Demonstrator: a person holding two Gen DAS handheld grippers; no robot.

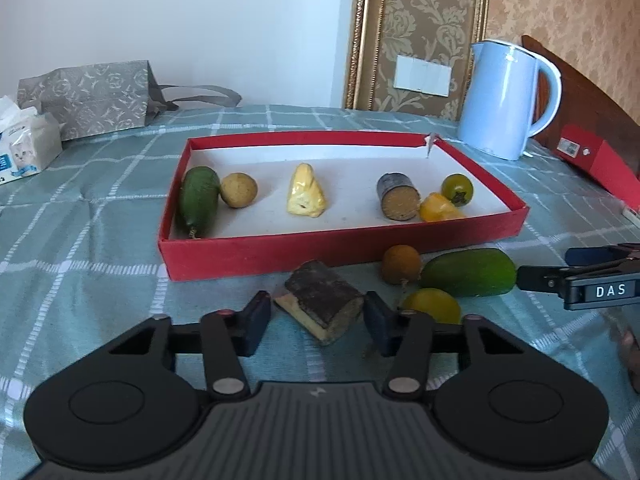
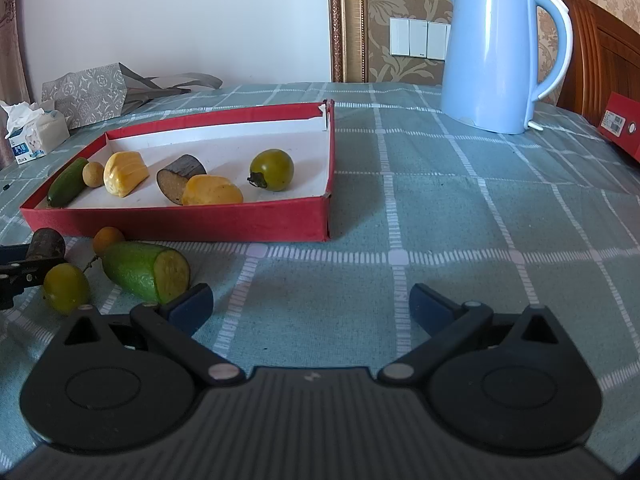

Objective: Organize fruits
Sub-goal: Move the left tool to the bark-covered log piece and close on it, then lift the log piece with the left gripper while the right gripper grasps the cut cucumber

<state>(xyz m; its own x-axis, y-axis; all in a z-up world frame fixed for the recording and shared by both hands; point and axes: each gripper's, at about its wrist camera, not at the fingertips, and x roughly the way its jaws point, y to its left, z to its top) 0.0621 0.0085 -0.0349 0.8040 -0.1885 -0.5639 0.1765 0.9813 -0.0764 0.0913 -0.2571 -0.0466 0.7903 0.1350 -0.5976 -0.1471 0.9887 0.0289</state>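
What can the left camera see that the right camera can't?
Only the left view shows the dark chunk's pale underside sitting between the left gripper jaws. Only the right view shows the cut end of the green piece and the wide-open right gripper. Both show the red tray, the blue kettle and the tissue pack.
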